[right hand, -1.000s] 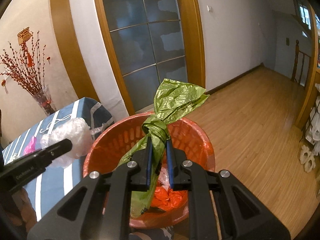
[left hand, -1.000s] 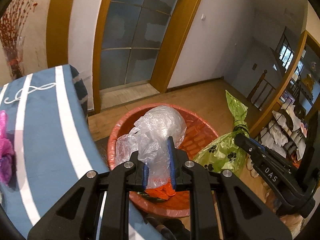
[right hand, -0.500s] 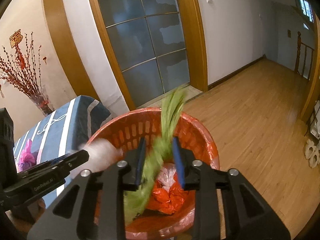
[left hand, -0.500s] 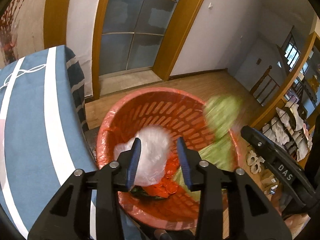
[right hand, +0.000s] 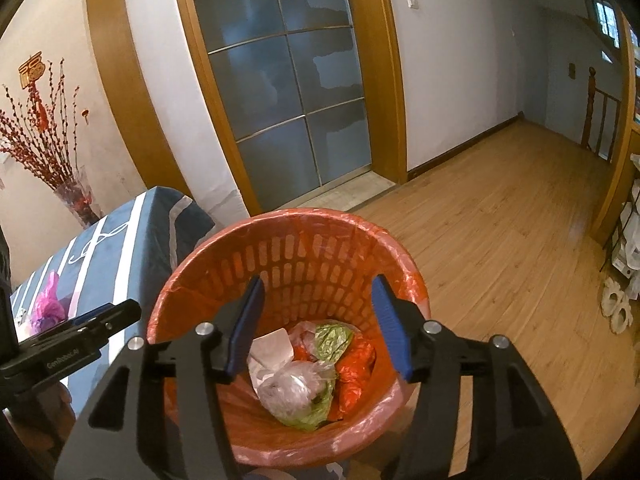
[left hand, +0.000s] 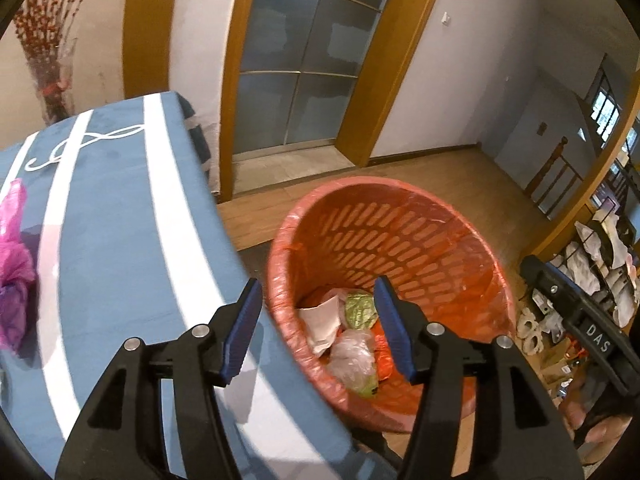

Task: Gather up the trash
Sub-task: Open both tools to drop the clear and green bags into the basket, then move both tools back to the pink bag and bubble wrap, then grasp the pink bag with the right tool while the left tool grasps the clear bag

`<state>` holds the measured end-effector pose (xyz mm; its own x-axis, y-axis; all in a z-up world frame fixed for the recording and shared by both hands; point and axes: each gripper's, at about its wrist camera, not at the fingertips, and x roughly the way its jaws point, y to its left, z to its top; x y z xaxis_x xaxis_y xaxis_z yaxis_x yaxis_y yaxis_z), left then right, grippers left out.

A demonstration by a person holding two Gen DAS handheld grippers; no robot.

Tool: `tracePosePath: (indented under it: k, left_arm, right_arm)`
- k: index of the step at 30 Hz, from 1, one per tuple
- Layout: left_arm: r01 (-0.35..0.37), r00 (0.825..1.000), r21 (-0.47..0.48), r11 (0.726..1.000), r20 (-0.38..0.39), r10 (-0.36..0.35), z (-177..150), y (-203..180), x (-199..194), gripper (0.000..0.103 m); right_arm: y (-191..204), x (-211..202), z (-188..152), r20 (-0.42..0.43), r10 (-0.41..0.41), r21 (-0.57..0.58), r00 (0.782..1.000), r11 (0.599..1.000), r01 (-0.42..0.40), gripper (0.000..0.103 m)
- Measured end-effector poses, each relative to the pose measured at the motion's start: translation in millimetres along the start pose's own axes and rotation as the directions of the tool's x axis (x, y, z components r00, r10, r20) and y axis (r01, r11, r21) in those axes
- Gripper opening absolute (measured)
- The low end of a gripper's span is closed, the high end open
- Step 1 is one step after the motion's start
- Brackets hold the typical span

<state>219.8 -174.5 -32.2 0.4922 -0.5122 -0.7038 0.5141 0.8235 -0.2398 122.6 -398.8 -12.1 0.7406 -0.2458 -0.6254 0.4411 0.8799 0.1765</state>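
Wooden floor (right hand: 500, 240) — bagged trash (right hand: 298, 390) in basket (right hand: 280, 224)

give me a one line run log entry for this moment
left hand-held gripper: just opened, empty | right hand-held gripper: just opened, empty | clear bag, green bag: in orange basket | pink bag: on table

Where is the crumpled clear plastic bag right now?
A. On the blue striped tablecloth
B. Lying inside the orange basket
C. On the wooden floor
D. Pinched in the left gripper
B: the clear plastic bag lies among the other trash at the bottom of the orange basket, and nothing sits between the jaws of either gripper.
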Motion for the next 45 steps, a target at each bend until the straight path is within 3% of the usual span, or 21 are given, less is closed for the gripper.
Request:
tracePosePath:
  k: [9, 17, 24, 33, 37, 45]
  left_arm:
    - [-0.078, 0.995, -0.038, 0.996, 0.063, 0.08, -11, 35, -46, 0.062]
    - [-0.19, 0.97, -0.133, 0.973, 0.128, 0.207, -27, 91, -97, 0.064]
    - [-0.302, 0.926, -0.217, 0.928, 0.163, 0.34, -45, 146, -136, 0.065]
    - [-0.357, 0.88, -0.372, 0.857, 0.175, 0.442, -68, 221, -183, 0.069]
    - [-0.384, 0.862, -0.399, 0.833, 0.169, 0.478, -78, 241, -194, 0.07]
    - [-0.395, 0.86, -0.411, 0.822, 0.149, 0.487, -91, 255, -196, 0.07]
  right_arm:
    - [36, -23, 0, 0.011, 0.05, -0.063, 0.999, 0.997, -0.049, 0.057]
    - [94, -33, -7, -0.011, 0.139, -0.144, 0.99, 0.98, -0.139, 0.057]
    - [177, -33, -20, -0.068, 0.261, -0.226, 0.963, 0.936, -0.27, 0.057]
    - [286, -9, -37, -0.193, 0.384, -0.299, 0.903, 0.853, -0.427, 0.061]
    - [324, 9, -48, -0.252, 0.385, -0.315, 0.888, 0.835, -0.452, 0.062]
    - [368, 47, -64, -0.345, 0.341, -0.338, 0.875, 0.824, -0.454, 0.062]
